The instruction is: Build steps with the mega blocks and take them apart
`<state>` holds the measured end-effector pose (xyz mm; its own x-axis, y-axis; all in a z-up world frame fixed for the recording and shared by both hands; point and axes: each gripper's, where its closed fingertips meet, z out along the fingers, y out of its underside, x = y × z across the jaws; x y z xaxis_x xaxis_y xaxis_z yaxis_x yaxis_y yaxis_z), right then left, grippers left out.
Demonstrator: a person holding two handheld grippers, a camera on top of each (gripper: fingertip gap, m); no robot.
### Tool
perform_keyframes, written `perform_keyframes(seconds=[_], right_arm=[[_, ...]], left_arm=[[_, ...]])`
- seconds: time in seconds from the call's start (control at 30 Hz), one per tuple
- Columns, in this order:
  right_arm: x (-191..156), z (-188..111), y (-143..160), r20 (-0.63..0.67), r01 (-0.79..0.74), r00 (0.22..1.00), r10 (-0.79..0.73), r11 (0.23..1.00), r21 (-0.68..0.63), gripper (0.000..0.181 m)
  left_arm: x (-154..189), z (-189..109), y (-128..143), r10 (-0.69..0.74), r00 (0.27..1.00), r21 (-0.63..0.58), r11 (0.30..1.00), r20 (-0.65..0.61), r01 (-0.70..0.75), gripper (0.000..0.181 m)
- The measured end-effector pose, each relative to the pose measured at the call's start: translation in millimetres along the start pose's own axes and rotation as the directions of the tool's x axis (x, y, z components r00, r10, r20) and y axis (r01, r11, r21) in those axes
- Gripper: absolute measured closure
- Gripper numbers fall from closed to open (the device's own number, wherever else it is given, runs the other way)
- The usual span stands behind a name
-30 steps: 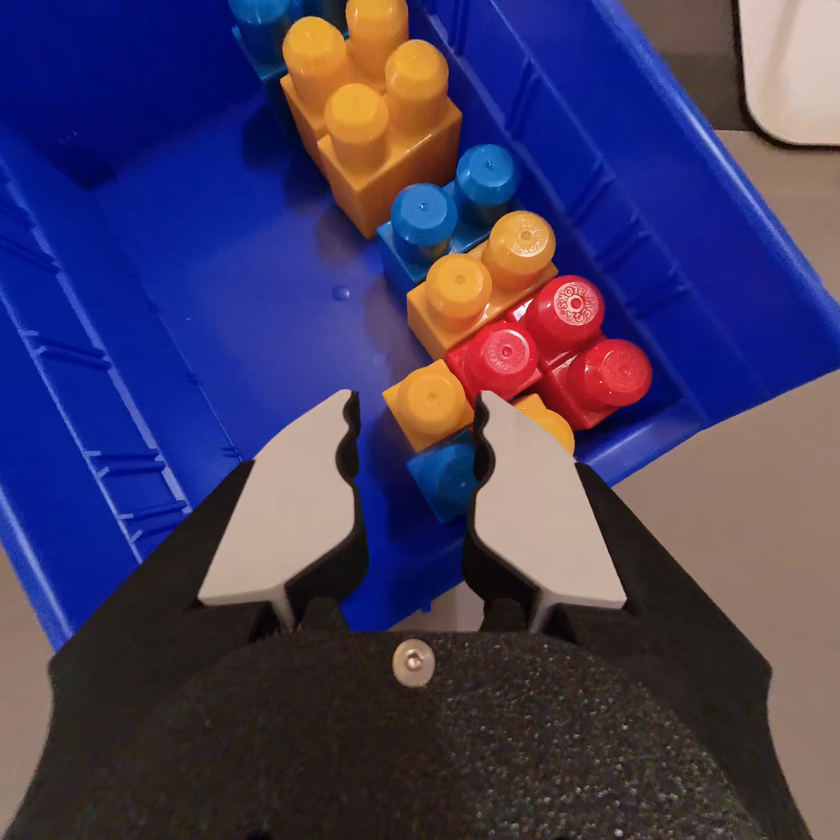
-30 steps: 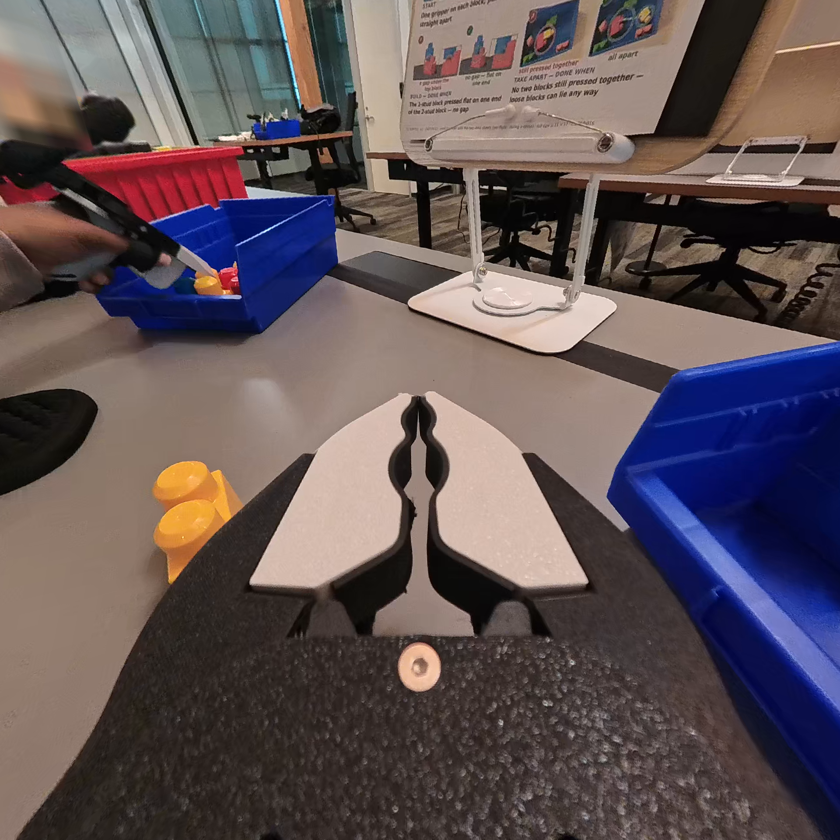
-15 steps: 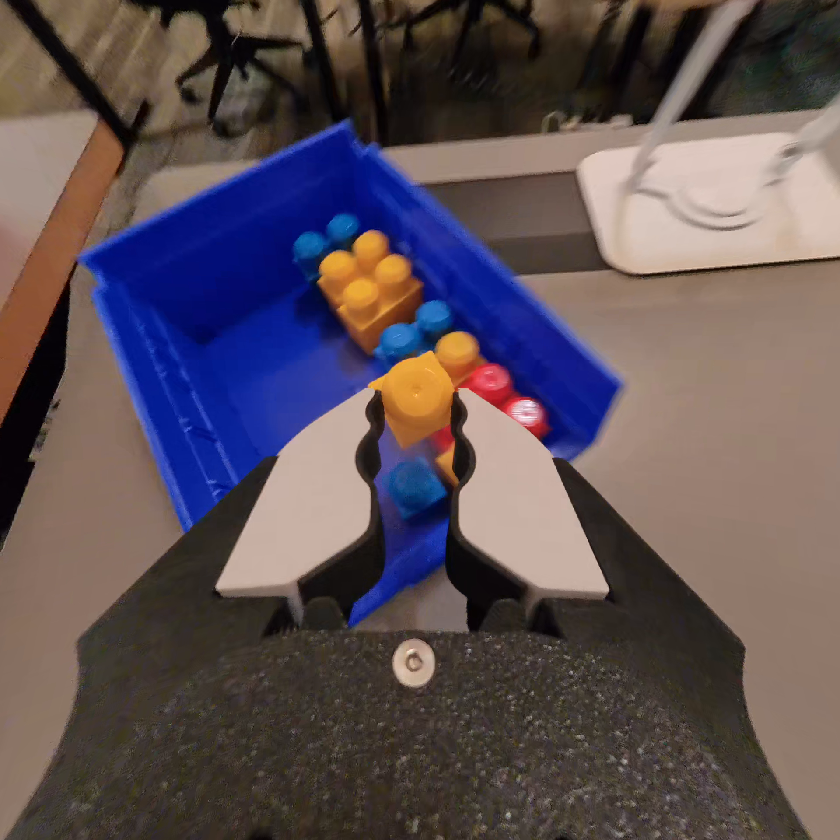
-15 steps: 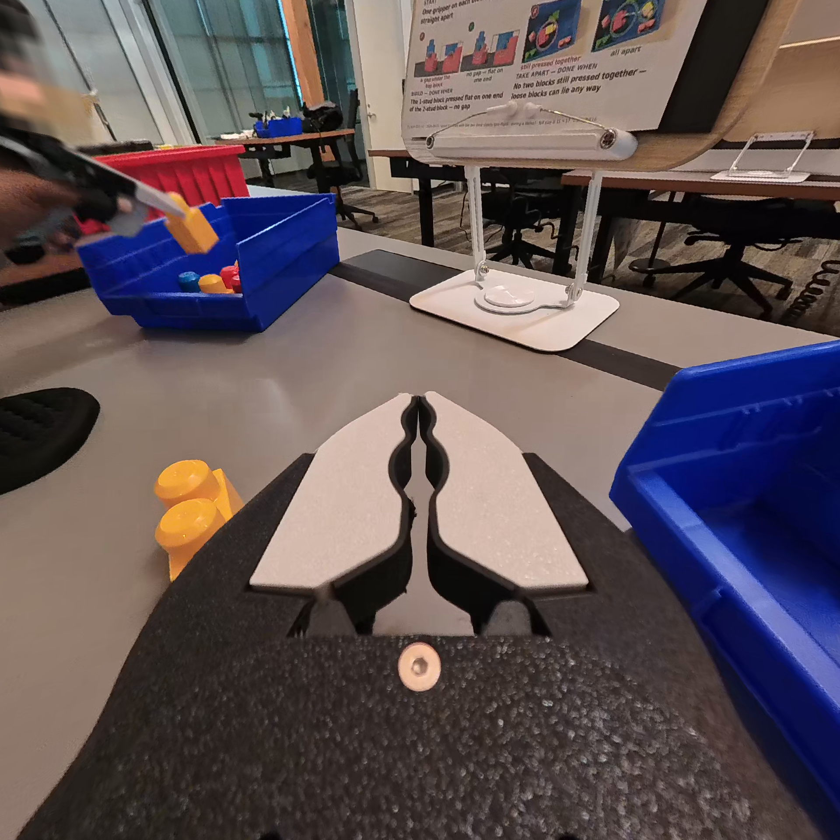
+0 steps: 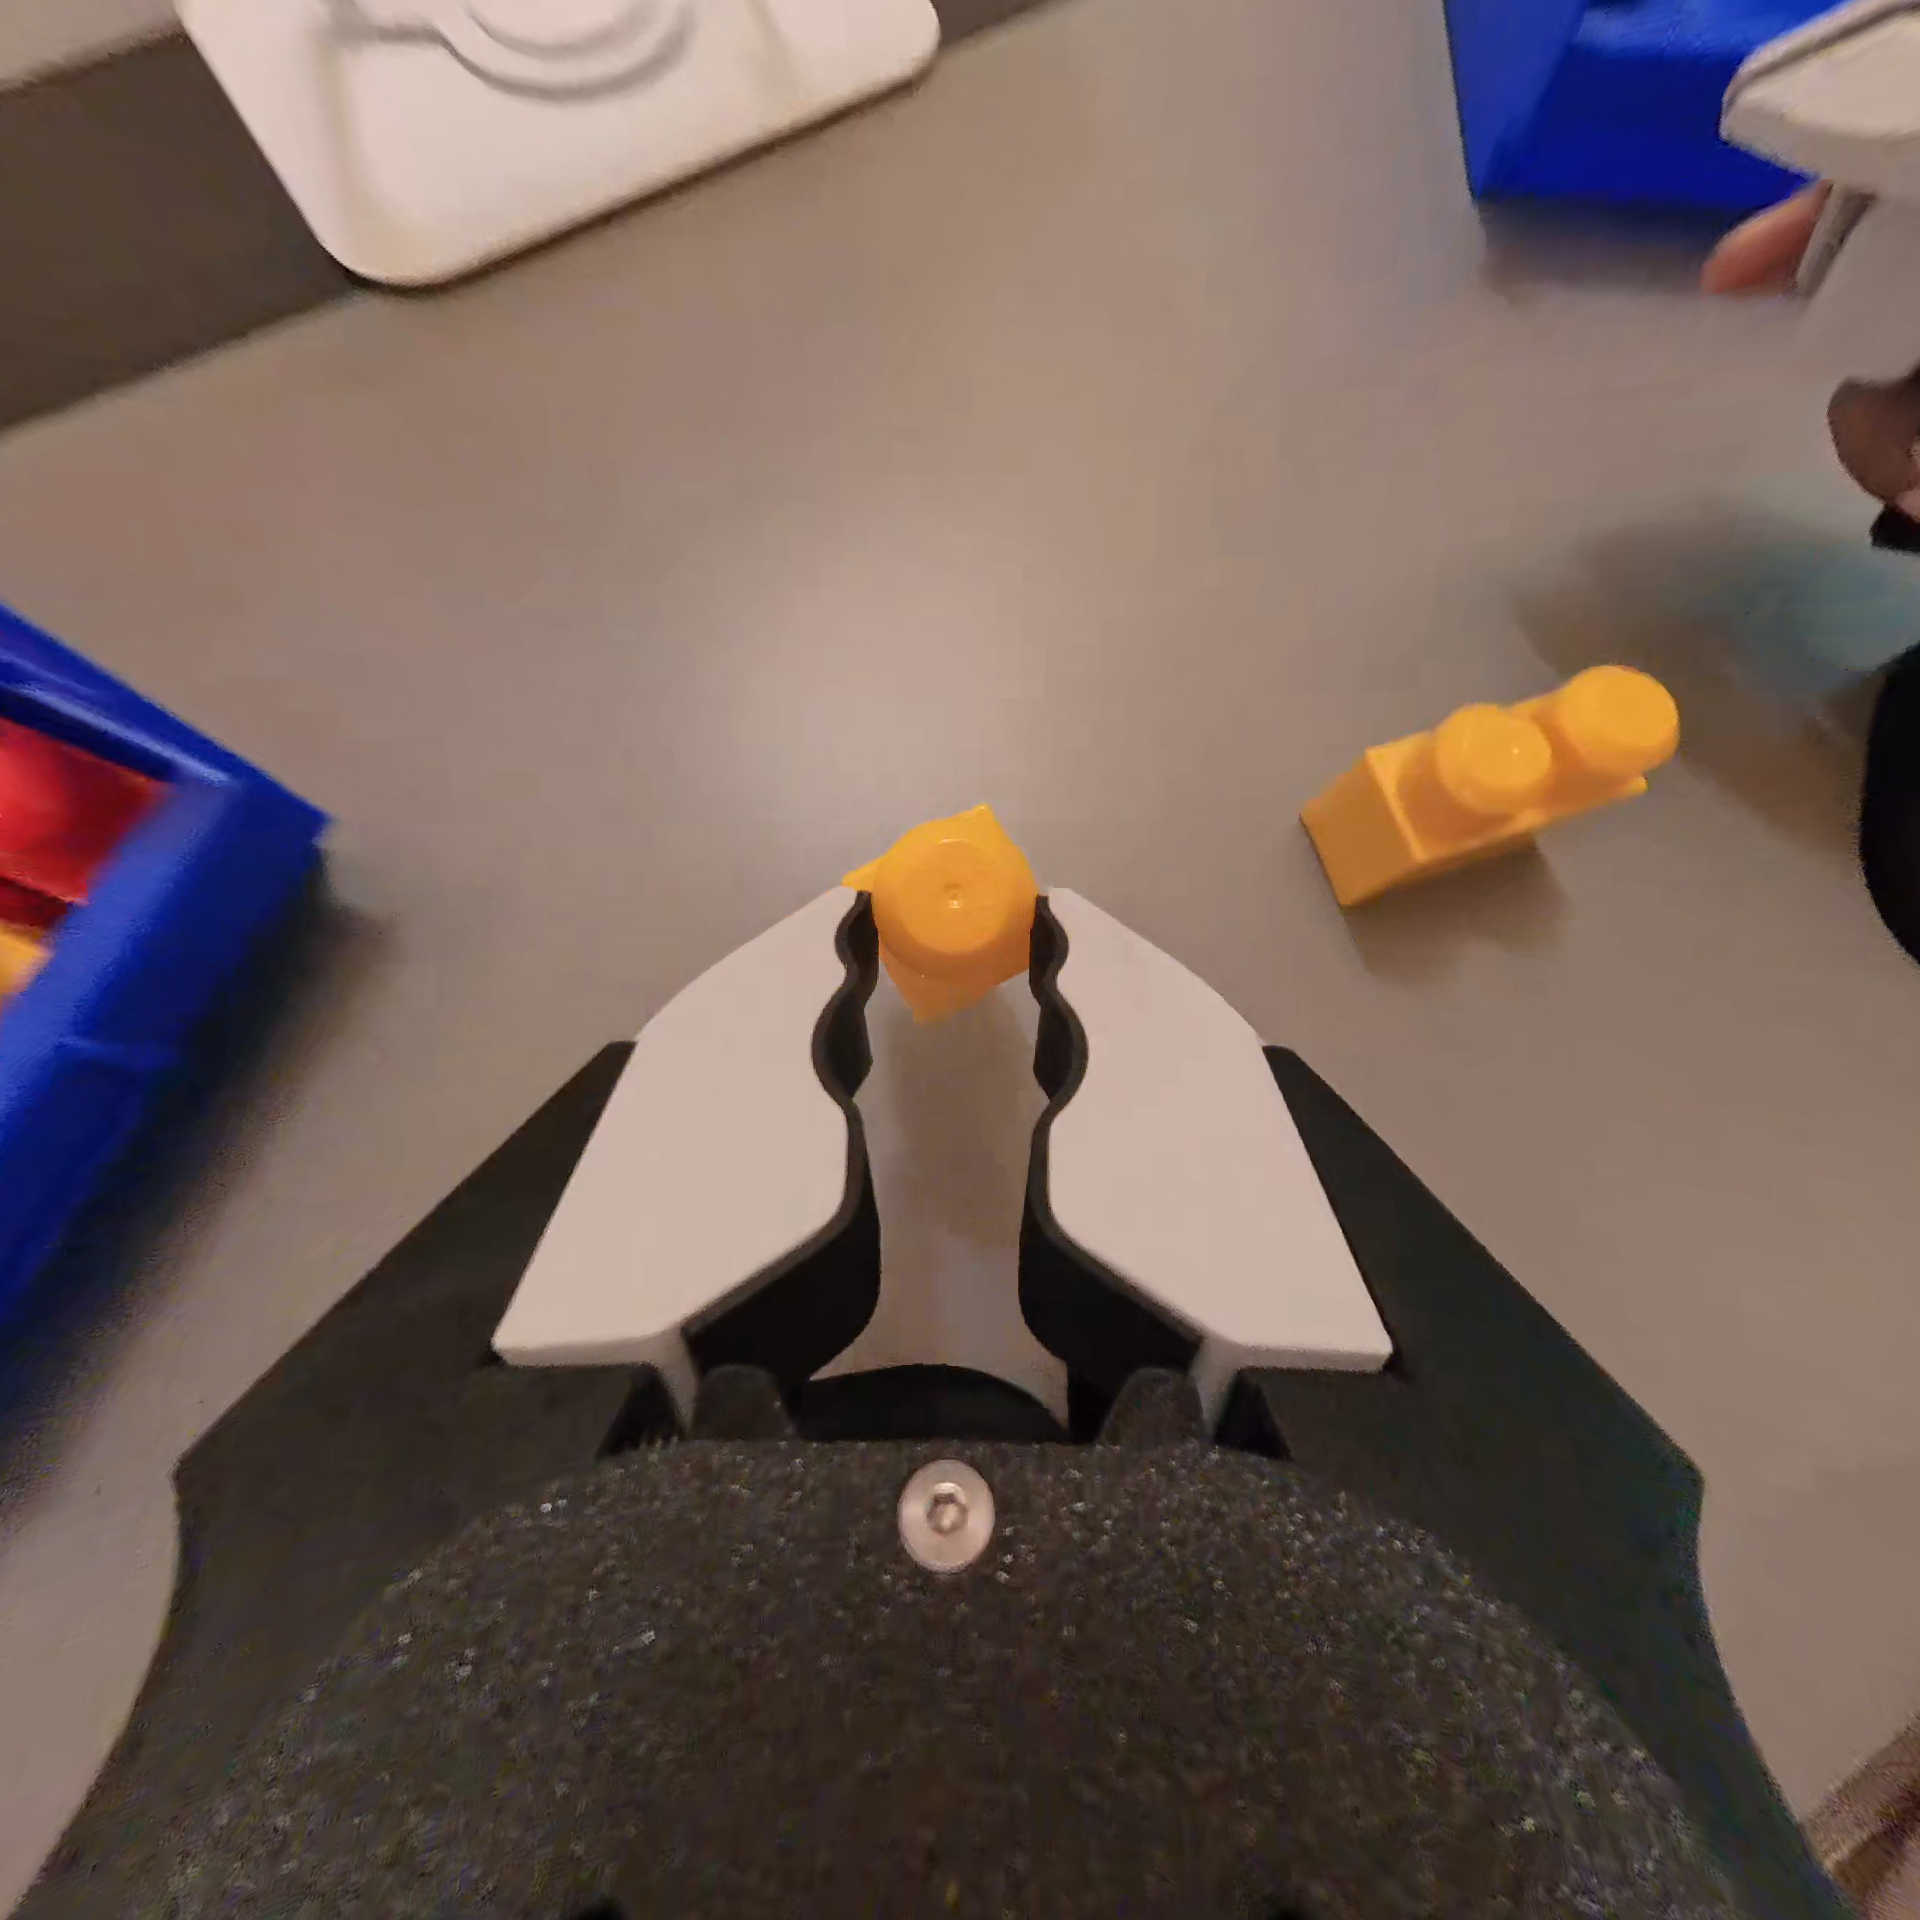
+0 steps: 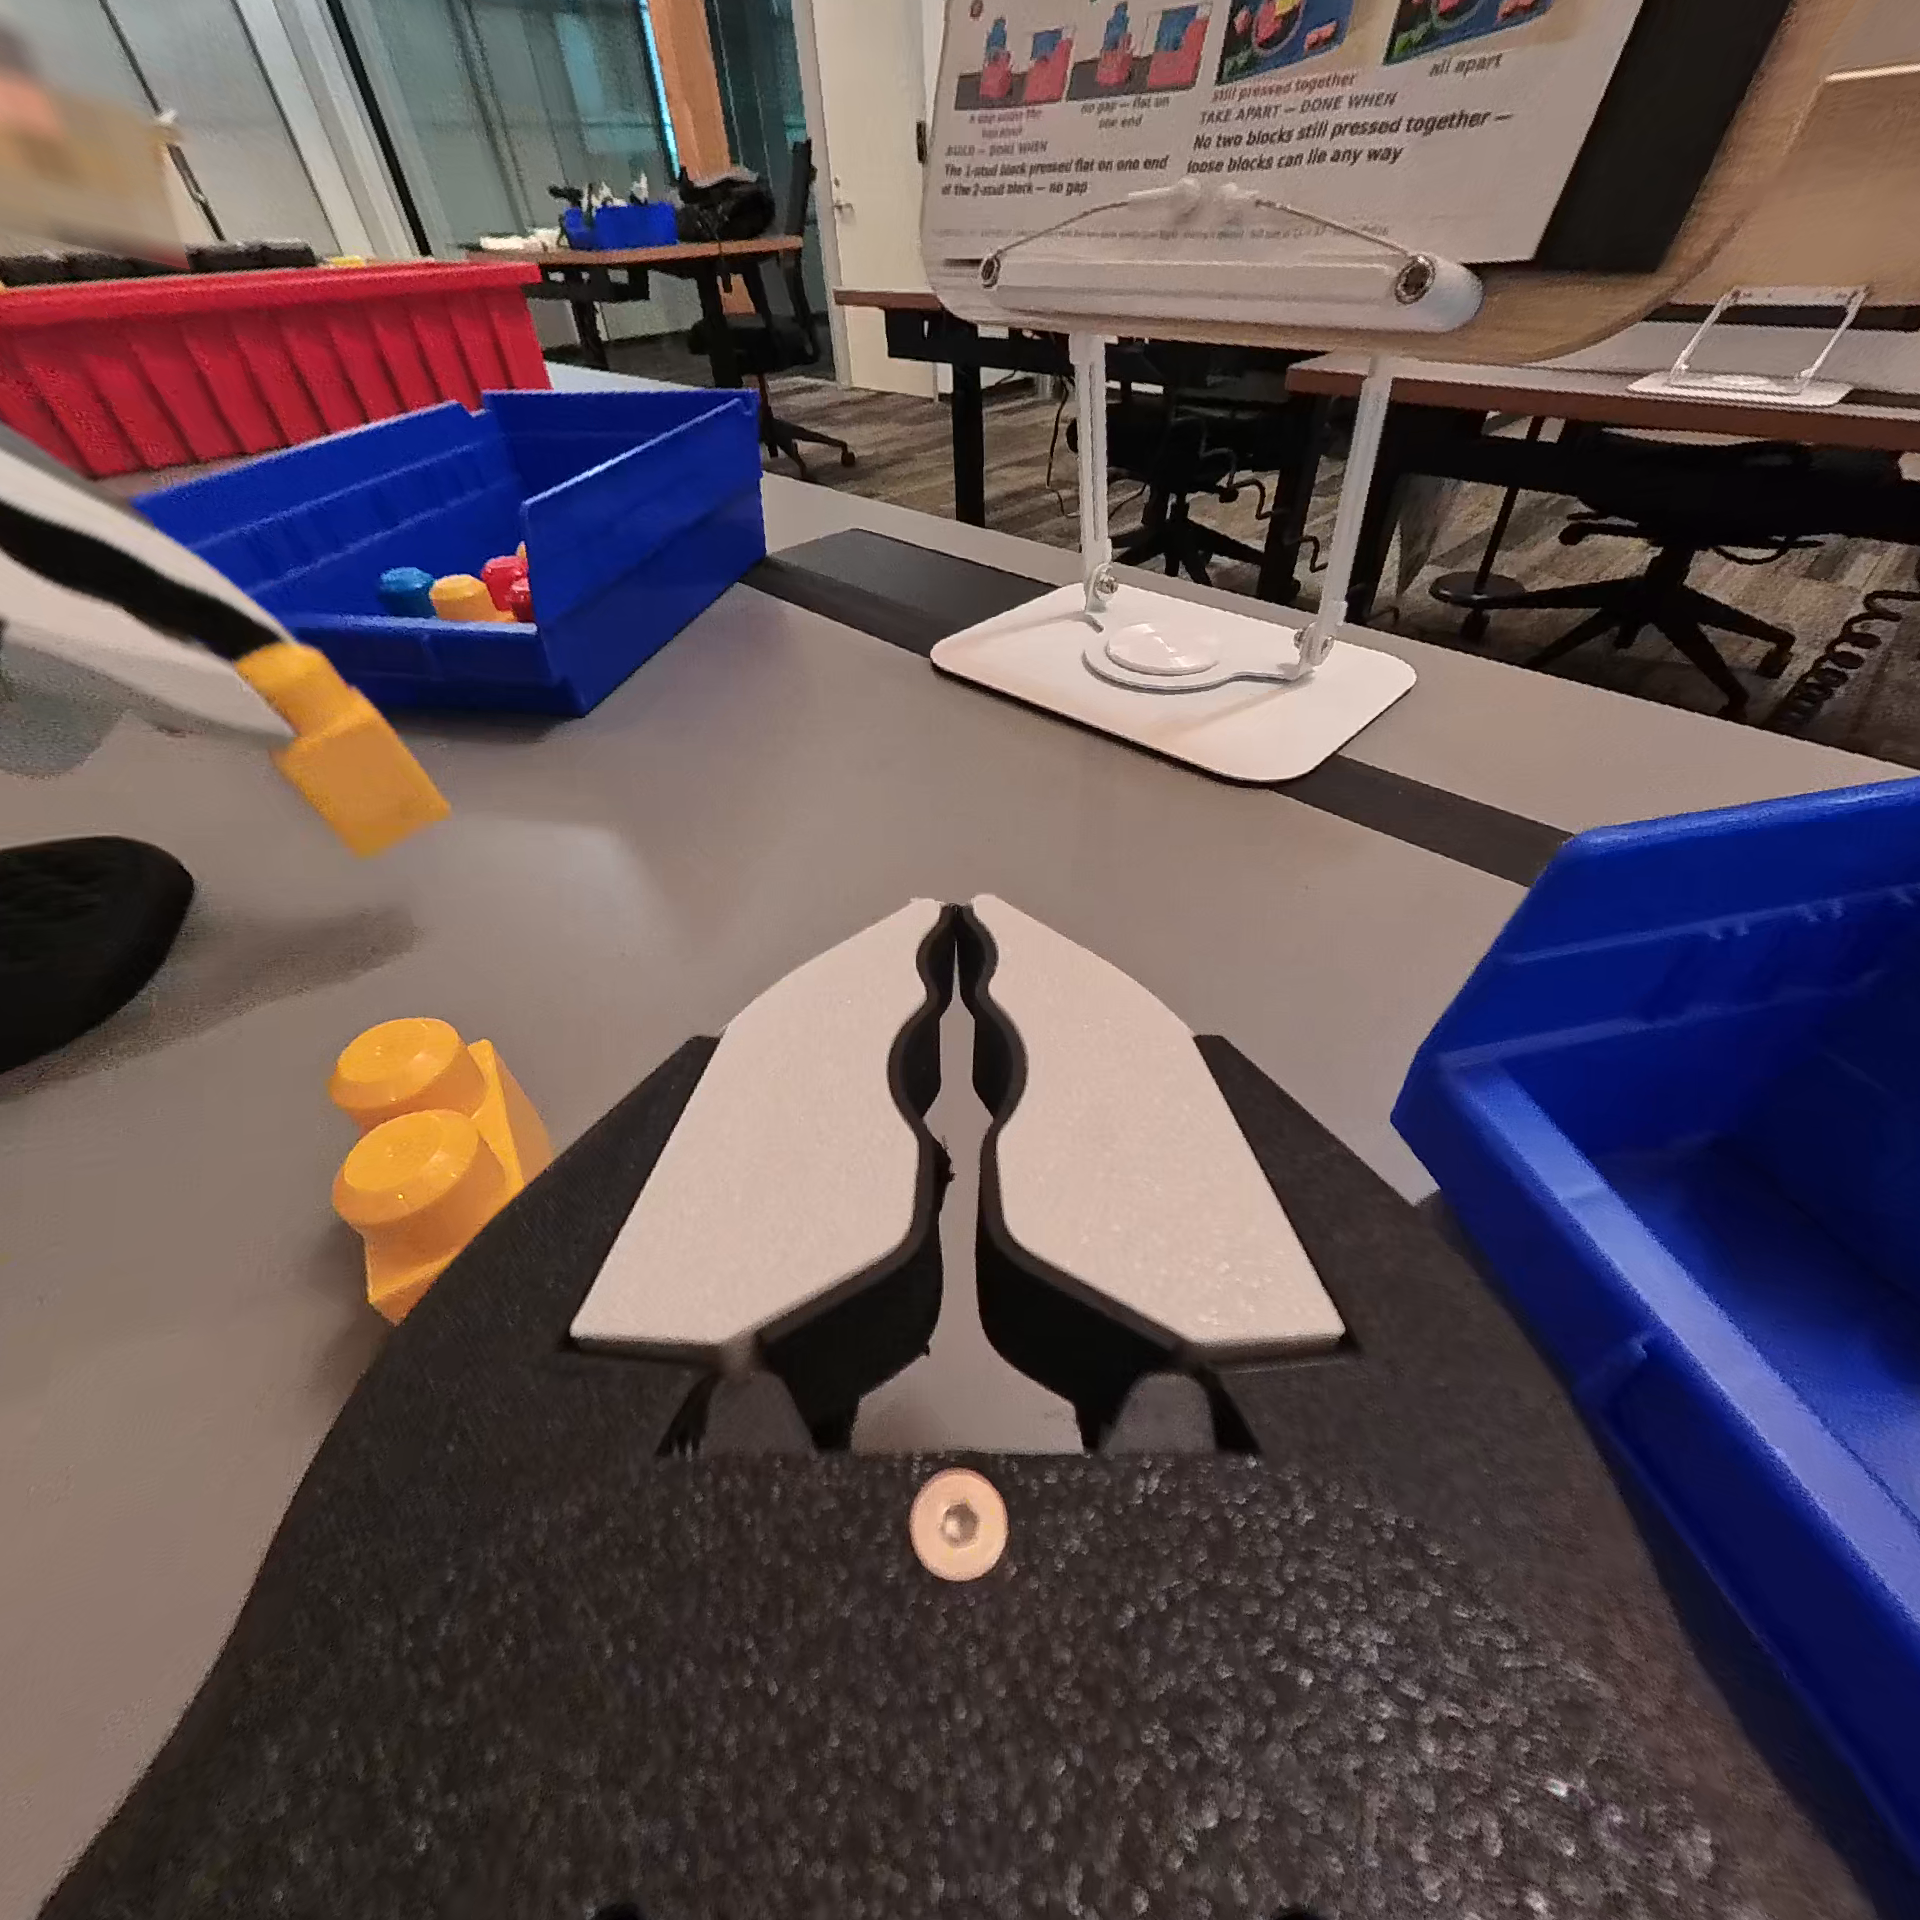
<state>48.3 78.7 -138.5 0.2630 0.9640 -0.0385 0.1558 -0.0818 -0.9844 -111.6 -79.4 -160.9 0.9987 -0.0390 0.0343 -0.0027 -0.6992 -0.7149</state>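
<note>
My left gripper [image 5: 951, 904] is shut on a small one-stud yellow block [image 5: 951, 920] and holds it above the grey table. The same block [image 6: 348, 764] shows at the left of the right wrist view, in the air. A two-stud yellow block [image 5: 1486, 795] lies on the table to the right of it; it also shows in the right wrist view [image 6: 431, 1153], just left of my right gripper. My right gripper [image 6: 956, 914] is shut and empty, low over the table.
A blue bin [image 6: 623, 520] with blue, yellow and red blocks stands at the far left. A second blue bin [image 6: 1662, 1039] is close on the right. A white stand base [image 6: 1174, 686] with an instruction sheet is at the back. A black pad [image 6: 73, 935] lies at the left. The left gripper's tips are roughly 25 cm from the right gripper's.
My left gripper closed on the one-stud yellow block in the bin, lifted it out and carried it over the table toward the two-stud block. The right gripper has stayed still.
</note>
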Motion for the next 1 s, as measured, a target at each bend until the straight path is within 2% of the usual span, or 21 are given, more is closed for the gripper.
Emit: perform_keyframes(seconds=[0.23, 0.3, 0.43, 0.53, 0.73, 0.83, 1.0], right_arm=[[-2, 2, 3, 0.014, 0.004, 1.0, -0.004, 1.0, -0.017, 0.181], [-3, 2, 4, 0.016, 0.004, 1.0, -0.004, 1.0, -0.019, 0.181], [-3, 3, 6, 0.017, 0.002, 1.0, -0.002, 1.0, -0.026, 0.181], [-2, 3, 7, 0.015, 0.002, 1.0, -0.001, 1.0, -0.028, 0.181], [-3, 3, 6, 0.015, 0.007, 1.0, -0.006, 1.0, -0.026, 0.181], [-15, 1, 3, 0.088, 0.045, 0.995, -0.041, 0.998, -0.039, 0.174], [-56, -9, 11, 0.328, 0.202, 0.937, -0.118, 0.951, -0.235, 0.156]], left_arm=[[27, 28, 25, -0.019, 0.999, -0.066, 0.998, -0.032, 0.016, 0.152], [27, 32, 24, -0.023, 1.0, -0.046, 0.999, -0.011, 0.022, 0.153], [25, 33, 24, -0.005, 0.999, -0.028, 1.0, 0.032, 0.006, 0.152], [26, 32, 25, -0.001, 1.0, -0.027, 1.0, 0.029, 0.002, 0.145], [29, 18, 23, 0.019, 0.998, 0.01, 1.0, 0.053, -0.02, 0.141], [33, 9, 25, 0.028, 0.998, 0.026, 0.999, 0.055, -0.029, 0.139], [44, -1, 35, 0.036, 0.998, 0.049, 0.998, 0.047, -0.039, 0.138]])
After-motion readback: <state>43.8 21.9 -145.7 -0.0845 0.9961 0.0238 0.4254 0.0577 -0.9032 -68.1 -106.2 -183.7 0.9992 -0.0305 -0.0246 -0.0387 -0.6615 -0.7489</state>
